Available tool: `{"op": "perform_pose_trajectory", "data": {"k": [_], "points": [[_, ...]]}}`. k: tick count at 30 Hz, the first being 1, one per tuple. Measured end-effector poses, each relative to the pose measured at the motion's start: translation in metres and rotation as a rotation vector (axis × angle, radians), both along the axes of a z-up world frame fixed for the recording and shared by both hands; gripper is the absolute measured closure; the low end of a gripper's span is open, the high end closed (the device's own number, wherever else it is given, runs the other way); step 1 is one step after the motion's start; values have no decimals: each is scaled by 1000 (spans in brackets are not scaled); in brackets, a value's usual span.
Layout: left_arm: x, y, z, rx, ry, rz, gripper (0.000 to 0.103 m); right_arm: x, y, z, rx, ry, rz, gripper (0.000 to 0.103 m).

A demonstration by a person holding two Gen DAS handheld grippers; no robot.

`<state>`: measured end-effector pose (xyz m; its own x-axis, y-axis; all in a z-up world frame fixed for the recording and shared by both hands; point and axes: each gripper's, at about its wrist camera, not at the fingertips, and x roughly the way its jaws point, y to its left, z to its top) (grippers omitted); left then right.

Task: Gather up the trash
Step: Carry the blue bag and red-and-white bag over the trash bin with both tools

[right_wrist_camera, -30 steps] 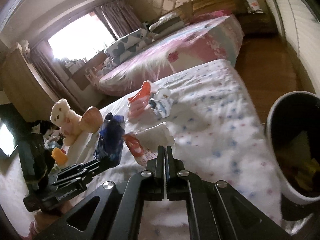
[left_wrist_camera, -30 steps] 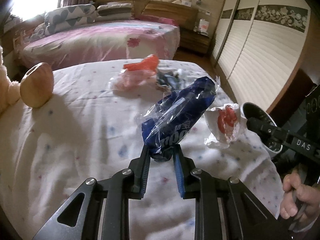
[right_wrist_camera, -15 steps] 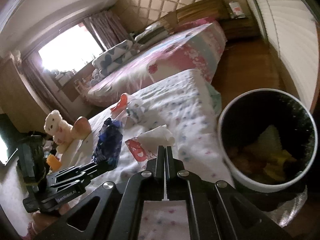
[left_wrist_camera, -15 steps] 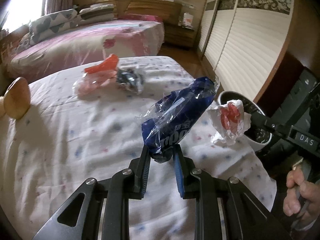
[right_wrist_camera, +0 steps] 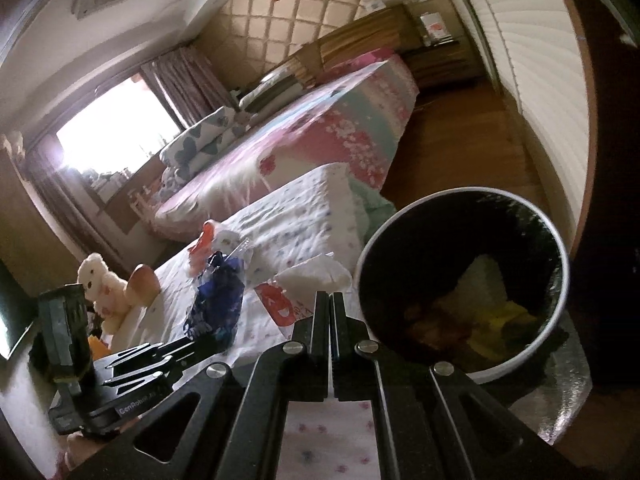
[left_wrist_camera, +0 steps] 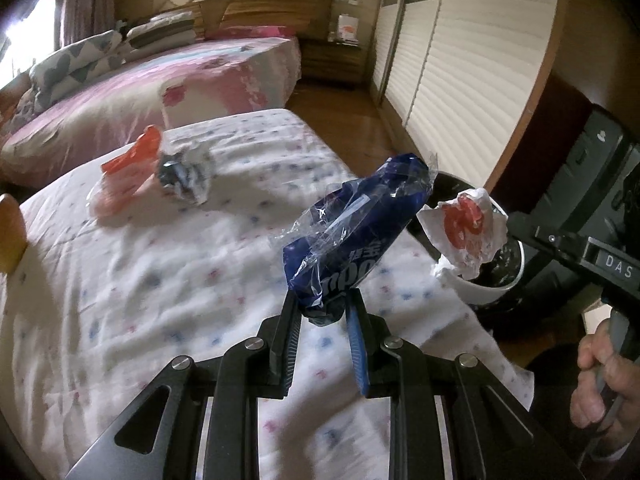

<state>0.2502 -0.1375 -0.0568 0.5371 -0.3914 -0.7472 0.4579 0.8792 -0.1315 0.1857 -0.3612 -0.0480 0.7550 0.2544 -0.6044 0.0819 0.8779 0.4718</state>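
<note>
The blue plastic wrapper (left_wrist_camera: 352, 236) is standing up out of the left claw (left_wrist_camera: 325, 322), whose two fingers are pinching its lower end, so it is being held in the air above the white dotted bed cover (left_wrist_camera: 160, 280). Just to its right, the white and red paper wrapper (left_wrist_camera: 466, 232) is hanging at the tip of the right claw (right_wrist_camera: 330, 312), whose fingers are pressing flat together on the paper's edge; in the left wrist view this wrapper is showing in front of the rim of the trash bin (right_wrist_camera: 560, 308). The bin, white outside and dark inside, is standing on the floor off the right side of the bed and is holding yellow and pale scraps. Farther along the bed, to the left, a red and pink plastic bag (left_wrist_camera: 128, 168) is lying against a crumpled dark and white wrapper (left_wrist_camera: 184, 176). At the left edge of the bed a white teddy bear (right_wrist_camera: 102, 284) is sitting beside a round tan object (right_wrist_camera: 142, 280). Beyond is standing a second bed with a pink floral cover (left_wrist_camera: 180, 84), with white slatted wardrobe doors (left_wrist_camera: 460, 64) along the right wall. A person's hand (left_wrist_camera: 604, 384) is gripping the right claw's handle.
</note>
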Motion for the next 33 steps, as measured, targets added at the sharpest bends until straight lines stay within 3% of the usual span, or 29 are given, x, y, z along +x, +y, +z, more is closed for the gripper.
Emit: {"op": "perform_pose_trajectory", "data": {"k": [33], "points": [[12,-101,-10,97,0,-113,82,-8,-74,-15,15,27,-158,103]]}}
